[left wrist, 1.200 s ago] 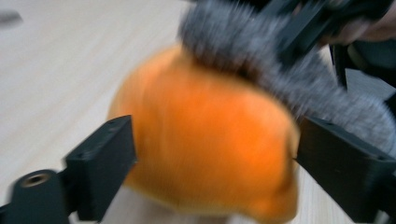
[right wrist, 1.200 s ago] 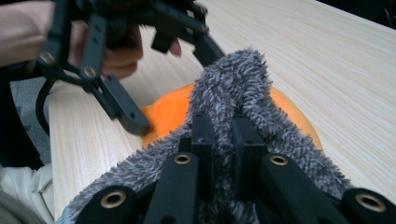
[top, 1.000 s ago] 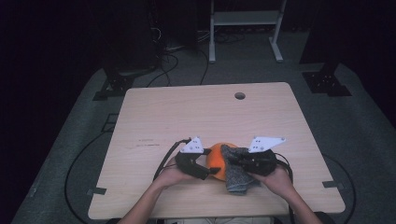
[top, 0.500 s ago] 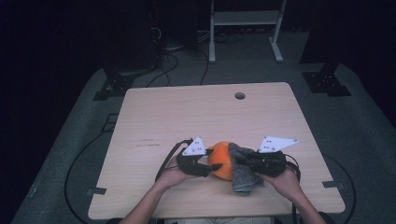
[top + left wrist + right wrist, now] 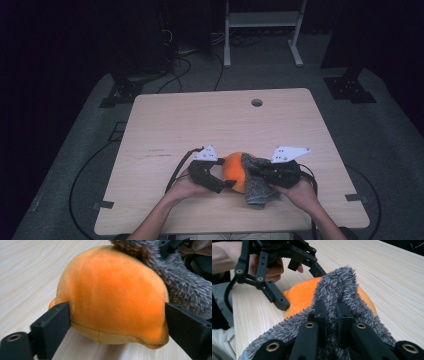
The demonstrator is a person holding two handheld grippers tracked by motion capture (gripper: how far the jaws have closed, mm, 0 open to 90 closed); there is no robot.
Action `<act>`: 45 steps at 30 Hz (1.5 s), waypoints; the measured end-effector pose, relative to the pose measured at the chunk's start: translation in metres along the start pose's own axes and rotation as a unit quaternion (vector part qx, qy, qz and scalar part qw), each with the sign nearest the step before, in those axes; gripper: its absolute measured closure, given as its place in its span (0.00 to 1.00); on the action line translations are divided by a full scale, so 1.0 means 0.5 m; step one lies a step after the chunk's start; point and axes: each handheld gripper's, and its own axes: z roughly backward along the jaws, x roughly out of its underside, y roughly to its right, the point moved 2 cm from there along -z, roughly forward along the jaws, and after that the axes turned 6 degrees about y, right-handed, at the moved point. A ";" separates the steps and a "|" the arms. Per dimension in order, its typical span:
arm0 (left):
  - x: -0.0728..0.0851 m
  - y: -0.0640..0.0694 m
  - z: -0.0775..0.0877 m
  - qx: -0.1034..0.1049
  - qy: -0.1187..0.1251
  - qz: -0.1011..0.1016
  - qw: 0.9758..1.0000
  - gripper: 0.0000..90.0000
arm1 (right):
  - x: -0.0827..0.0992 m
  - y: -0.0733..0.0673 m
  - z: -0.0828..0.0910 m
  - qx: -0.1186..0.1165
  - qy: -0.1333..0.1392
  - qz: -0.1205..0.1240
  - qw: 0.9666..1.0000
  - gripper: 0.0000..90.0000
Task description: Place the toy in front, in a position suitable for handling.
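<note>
Your right gripper (image 5: 329,312) is clamped on the grey fuzzy sock (image 5: 342,287), draped over the orange plush toy (image 5: 234,171) near the table's (image 5: 210,120) front edge. The left gripper view shows what the high view hides: your left gripper (image 5: 117,322), jaws just opened, straddles the plush toy, pads right at its sides.

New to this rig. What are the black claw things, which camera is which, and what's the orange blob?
No robot here: a person holds a two-jaw gripper in each hand. The high view looks down on the table; the other two pictures come from cameras riding on each gripper, looking along its jaws.

The orange blob is a plush toy lying on the table. The left gripper has its jaws spread to either side of the toy; they have just been opening, and the pads touch its sides at most lightly. The right gripper is shut on a grey fuzzy cloth, likely a sock, draped over the toy's far side. The pale three-cornered plates on top belong to the grippers.
</note>
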 end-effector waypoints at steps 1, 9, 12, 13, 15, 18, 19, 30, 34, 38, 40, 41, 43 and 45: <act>0.001 0.002 0.003 -0.001 0.008 -0.006 1.000 0.20 | 0.001 0.000 0.000 0.000 -0.001 -0.001 1.000 0.90; -0.024 0.038 0.008 -0.046 0.014 -0.079 0.996 0.48 | -0.027 -0.015 0.012 0.002 0.006 0.013 1.000 0.90; -0.035 0.056 0.003 -0.054 0.013 -0.103 0.993 0.48 | -0.046 -0.031 0.014 -0.017 0.025 0.013 0.999 0.90; -0.038 0.061 0.003 -0.058 0.012 -0.112 0.992 0.48 | -0.052 -0.037 0.011 -0.019 0.026 0.020 0.999 0.90; -0.040 0.066 0.003 -0.067 0.008 -0.119 0.991 0.48 | -0.057 -0.042 0.003 -0.010 0.014 0.038 0.999 0.90; -0.036 0.061 0.005 -0.062 0.012 -0.109 0.992 0.48 | -0.044 -0.026 0.000 -0.009 0.010 0.029 0.999 0.90; -0.035 0.060 0.005 -0.062 0.011 -0.107 0.992 0.48 | -0.039 -0.021 0.003 -0.006 0.011 0.027 1.000 0.90; -0.024 0.021 -0.010 -0.019 0.021 0.006 1.000 0.13 | 0.019 0.036 0.031 0.024 0.000 -0.018 1.000 0.90; -0.021 0.025 -0.003 -0.019 0.028 -0.007 0.999 0.32 | 0.013 0.032 0.032 0.026 -0.003 -0.014 1.000 0.90; -0.032 0.042 0.001 -0.033 0.034 -0.046 0.998 0.41 | -0.020 0.009 0.048 0.013 0.017 0.004 1.000 0.90; -0.037 0.058 -0.004 -0.043 0.030 -0.077 0.996 0.41 | -0.045 -0.017 0.051 0.003 0.026 0.032 0.999 0.90; -0.040 0.065 -0.006 -0.046 0.029 -0.093 0.994 0.41 | -0.056 -0.029 0.048 -0.003 0.024 0.042 0.999 0.90; -0.044 0.078 -0.008 -0.048 0.028 -0.115 0.992 0.41 | -0.070 -0.044 0.037 -0.012 0.018 0.056 0.998 0.90; -0.044 0.085 -0.010 -0.053 0.022 -0.129 0.990 0.40 | -0.069 -0.048 0.020 -0.023 0.007 0.056 0.998 0.90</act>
